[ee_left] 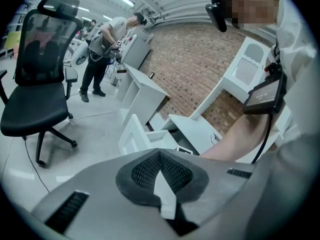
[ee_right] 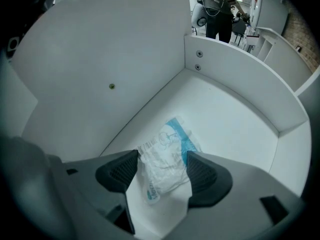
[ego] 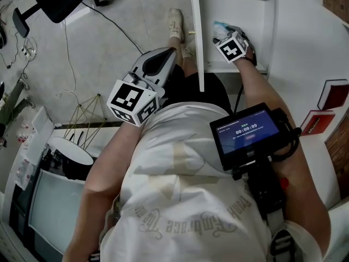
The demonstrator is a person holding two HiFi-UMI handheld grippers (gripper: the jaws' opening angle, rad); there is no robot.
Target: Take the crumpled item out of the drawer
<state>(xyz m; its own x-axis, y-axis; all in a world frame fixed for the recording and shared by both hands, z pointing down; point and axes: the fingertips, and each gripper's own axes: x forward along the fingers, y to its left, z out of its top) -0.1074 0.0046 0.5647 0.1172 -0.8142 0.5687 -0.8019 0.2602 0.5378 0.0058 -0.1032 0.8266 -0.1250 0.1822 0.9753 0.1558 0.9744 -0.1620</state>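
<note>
White drawer: pulled open in front of the person; its bare floor and walls fill the right gripper view.
Crumpled item: a wrinkled white wrapper with blue print, on the drawer floor close to the left wall; in the head view it shows as a pale scrap just beyond the right gripper's marker cube.
Right gripper: reached down into the drawer, its jaws clenched on the wrapper.
Right pads: dark and ribbed, one on each side of the wrapper, both touching its edges.
Left gripper: held outside the drawer at the person's left side, jaws pressed together at the tips with nothing between them.
Left pads: black mesh, meeting in a point.
Screen: a small dark display on a rig at the person's chest, between the arms.
Office chair: black, on the grey floor well to the left.
Brick wall: behind white furniture in the left gripper view.
</note>
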